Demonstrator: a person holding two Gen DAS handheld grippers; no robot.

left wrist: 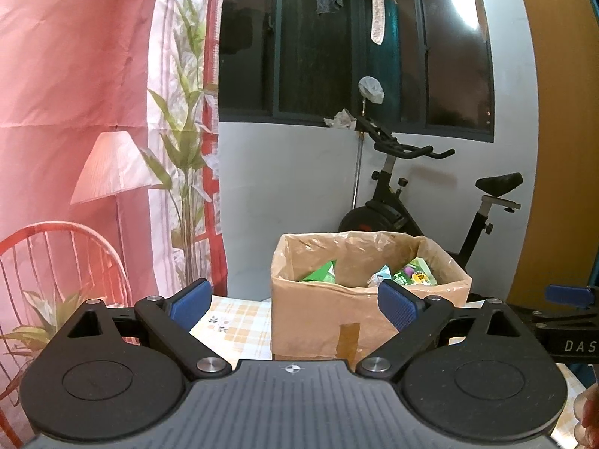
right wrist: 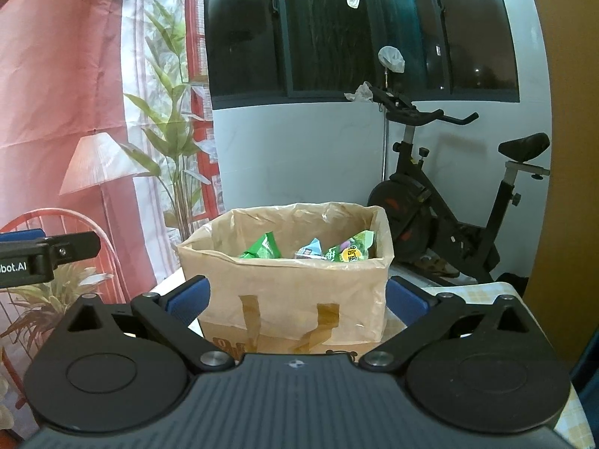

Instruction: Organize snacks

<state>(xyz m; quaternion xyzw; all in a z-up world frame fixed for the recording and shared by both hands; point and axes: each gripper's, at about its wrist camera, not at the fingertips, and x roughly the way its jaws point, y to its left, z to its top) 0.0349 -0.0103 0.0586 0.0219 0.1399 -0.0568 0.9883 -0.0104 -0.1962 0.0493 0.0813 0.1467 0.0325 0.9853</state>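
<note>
A brown cardboard box [left wrist: 318,321] lined with clear plastic stands on the checked tablecloth [left wrist: 239,329]; it also shows in the right wrist view [right wrist: 292,299]. Inside lie green snack packets [left wrist: 322,273] and colourful packets [left wrist: 415,275], seen too in the right wrist view [right wrist: 262,249] [right wrist: 350,249]. My left gripper [left wrist: 294,305] is open and empty, held in front of the box. My right gripper [right wrist: 297,297] is open and empty, its blue pads either side of the box front. The right gripper's finger shows at the left view's right edge [left wrist: 569,297].
A black exercise bike [left wrist: 430,202] stands behind the table against a white wall under a dark window. A pink printed curtain [left wrist: 75,112] hangs at the left. A wooden panel [left wrist: 554,131] stands at the right. The left gripper's finger shows at the right view's left edge [right wrist: 45,249].
</note>
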